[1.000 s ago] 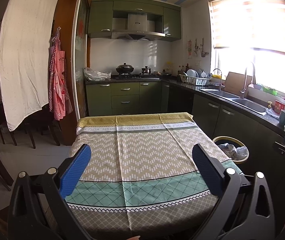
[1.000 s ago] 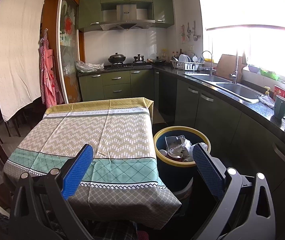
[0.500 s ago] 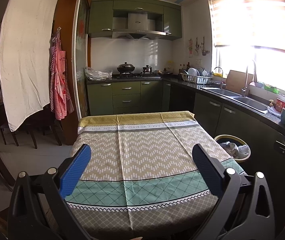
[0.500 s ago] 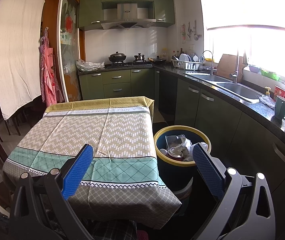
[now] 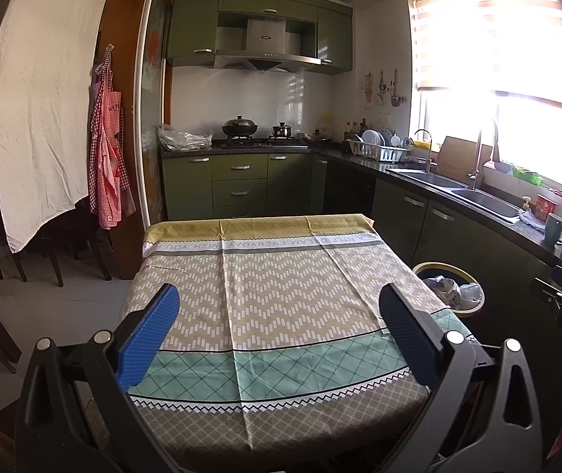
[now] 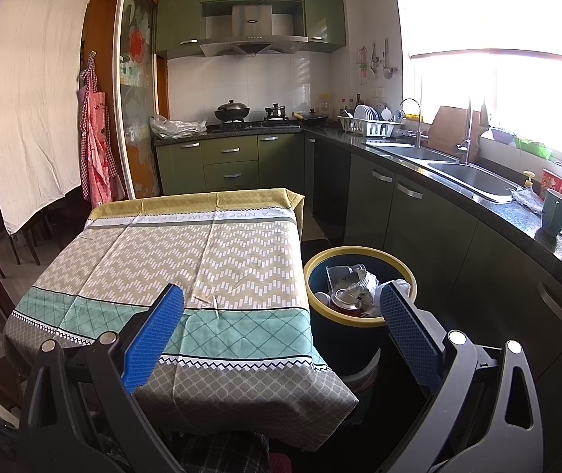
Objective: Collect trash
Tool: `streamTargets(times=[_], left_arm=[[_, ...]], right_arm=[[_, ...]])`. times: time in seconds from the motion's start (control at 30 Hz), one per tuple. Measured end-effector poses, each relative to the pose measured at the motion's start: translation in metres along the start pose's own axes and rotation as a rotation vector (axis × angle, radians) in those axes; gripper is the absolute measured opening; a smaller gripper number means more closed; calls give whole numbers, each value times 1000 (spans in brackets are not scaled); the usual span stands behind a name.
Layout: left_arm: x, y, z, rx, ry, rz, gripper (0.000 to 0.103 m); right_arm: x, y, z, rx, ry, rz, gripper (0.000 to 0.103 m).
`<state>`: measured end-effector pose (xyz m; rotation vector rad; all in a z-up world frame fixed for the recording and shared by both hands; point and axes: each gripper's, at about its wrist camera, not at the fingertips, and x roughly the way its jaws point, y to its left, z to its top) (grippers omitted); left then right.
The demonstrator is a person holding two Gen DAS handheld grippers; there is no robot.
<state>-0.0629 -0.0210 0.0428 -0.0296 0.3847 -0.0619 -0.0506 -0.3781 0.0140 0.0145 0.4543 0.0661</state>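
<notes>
Both grippers (image 5: pixel 279 331) (image 6: pixel 281 331) wide, bin (image 6: pixel 359 282) upright

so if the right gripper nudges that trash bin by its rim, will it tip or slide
The trash bin looks tall and narrow, so a rim push would probably tip it. Its crumpled wrappers seem light, adding little ballast. It would likely skid on the smooth dark floor.

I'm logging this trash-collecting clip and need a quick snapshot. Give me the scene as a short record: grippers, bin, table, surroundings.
left gripper: open, empty, held over the near part of the table
right gripper: open, empty, held between table and bin
trash bin: yellow-rimmed, on the floor beside the table's right side, holds a can and crumpled wrappers
table: covered by a patterned cloth, no trash visible on it
surroundings: green cabinets, stove with pots, sink under the window
</notes>
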Motion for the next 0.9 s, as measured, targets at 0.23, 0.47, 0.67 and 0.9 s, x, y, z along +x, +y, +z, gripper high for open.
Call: streamTargets(times=[0.23,0.47,0.67,0.9], left_arm=[[1,0,-1,-3,5,0,97],[-1,2,-3,-2,-15,11,97],[1,2,-2,3,-7,15,97],[4,3,-3,-3,16,19,97]], right_arm=[[1,0,0,-2,2,1,98],[2,-1,-1,-5,4,2,98],[2,-1,0,-4,3,4,98],[2,-1,0,-6,4,3,98]])
